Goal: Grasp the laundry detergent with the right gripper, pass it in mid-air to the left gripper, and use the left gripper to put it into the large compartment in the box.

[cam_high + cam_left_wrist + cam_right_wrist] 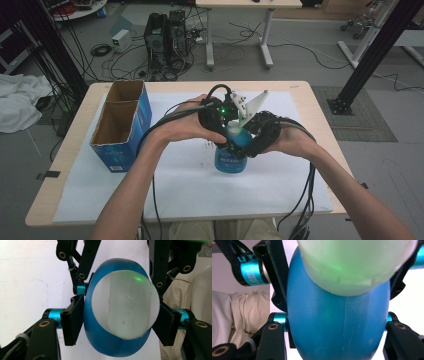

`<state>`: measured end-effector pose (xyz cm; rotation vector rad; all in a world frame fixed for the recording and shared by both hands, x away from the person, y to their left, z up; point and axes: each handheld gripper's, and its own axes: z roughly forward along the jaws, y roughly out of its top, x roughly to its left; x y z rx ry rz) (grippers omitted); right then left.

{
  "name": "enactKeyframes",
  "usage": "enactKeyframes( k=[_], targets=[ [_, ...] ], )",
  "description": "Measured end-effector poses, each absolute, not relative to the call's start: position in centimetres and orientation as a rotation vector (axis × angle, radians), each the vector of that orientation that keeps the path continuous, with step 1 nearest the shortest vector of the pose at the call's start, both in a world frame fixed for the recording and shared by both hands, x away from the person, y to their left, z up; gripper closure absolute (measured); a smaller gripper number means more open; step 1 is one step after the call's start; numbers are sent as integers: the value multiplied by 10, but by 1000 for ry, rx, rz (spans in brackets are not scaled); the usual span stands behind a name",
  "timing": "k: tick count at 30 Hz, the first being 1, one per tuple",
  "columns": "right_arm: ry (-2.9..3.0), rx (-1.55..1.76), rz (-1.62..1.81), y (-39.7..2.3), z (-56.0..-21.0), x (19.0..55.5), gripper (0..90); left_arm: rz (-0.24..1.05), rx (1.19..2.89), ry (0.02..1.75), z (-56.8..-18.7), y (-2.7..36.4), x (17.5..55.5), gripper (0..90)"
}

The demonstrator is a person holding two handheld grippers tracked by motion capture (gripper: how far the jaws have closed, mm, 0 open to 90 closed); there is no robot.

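Both tools [235, 131] clamped around blue bottle [231, 161]

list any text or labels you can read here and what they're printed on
White print on the blue bottle, below the grippers: too blurred to read.
White print low on the blue cardboard box: too small to read.
Dark print on the cyan sleeve of the other gripper, in the right gripper view: sideways and blurred, not legible.
Nothing else carries text.

Smooth blue plastic bottle [100, 340], matt white cap [125, 305], cardboard box [122, 125], pale wood table [320, 115]
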<state>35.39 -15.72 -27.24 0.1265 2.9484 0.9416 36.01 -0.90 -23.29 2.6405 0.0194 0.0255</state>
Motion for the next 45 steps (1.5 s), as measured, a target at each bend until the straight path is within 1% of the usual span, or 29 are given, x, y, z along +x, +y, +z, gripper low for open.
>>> enactKeyframes(
  k=[1, 2, 4, 9, 45],
  targets=[
    [2946, 139, 949, -159, -273, 354, 439, 26, 2643, 27, -233, -9, 360, 331],
    [2952, 141, 945, -158, -273, 354, 439, 9, 2616, 79, -234, -10, 358, 345],
    [2952, 141, 945, -158, -273, 354, 439, 29, 2638, 8, -233, -9, 360, 361],
    [2953, 152, 948, -160, -273, 353, 439, 31, 2633, -1, -233, -9, 359, 370],
    [2969, 158, 1004, -162, -279, 356, 421, 19, 2635, 34, -235, -9, 358, 374]
  ],
)
